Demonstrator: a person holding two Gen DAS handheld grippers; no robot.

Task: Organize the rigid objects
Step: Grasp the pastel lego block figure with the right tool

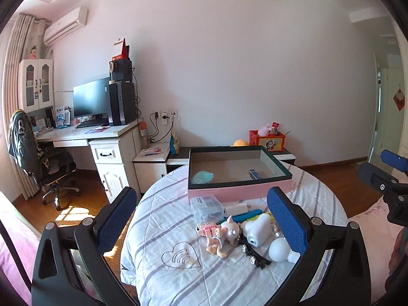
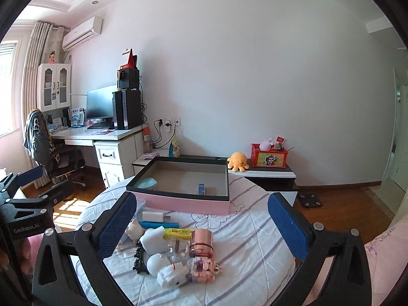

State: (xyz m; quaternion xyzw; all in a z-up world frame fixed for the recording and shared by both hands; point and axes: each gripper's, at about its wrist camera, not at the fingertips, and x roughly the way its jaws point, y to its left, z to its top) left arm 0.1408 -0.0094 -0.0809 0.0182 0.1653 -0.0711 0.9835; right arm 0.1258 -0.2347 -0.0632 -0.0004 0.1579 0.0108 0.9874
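Two views share one scene. From the left wrist, the left gripper (image 1: 204, 214) stands spread wide and empty above a striped quilt (image 1: 158, 275), where a heap of small objects (image 1: 237, 229) lies just in front of a pink box (image 1: 237, 191) holding a blue carton (image 1: 255, 174). From the right wrist, the right gripper (image 2: 202, 219) is likewise spread, holding nothing, over the same heap.

A home bedroom: striped quilt (image 1: 178, 229) on a bed, computer desk (image 1: 84, 134) with monitor (image 1: 90, 98), wall air conditioner (image 1: 65, 25), curtains (image 1: 17, 58), plush octopus (image 2: 237, 161).
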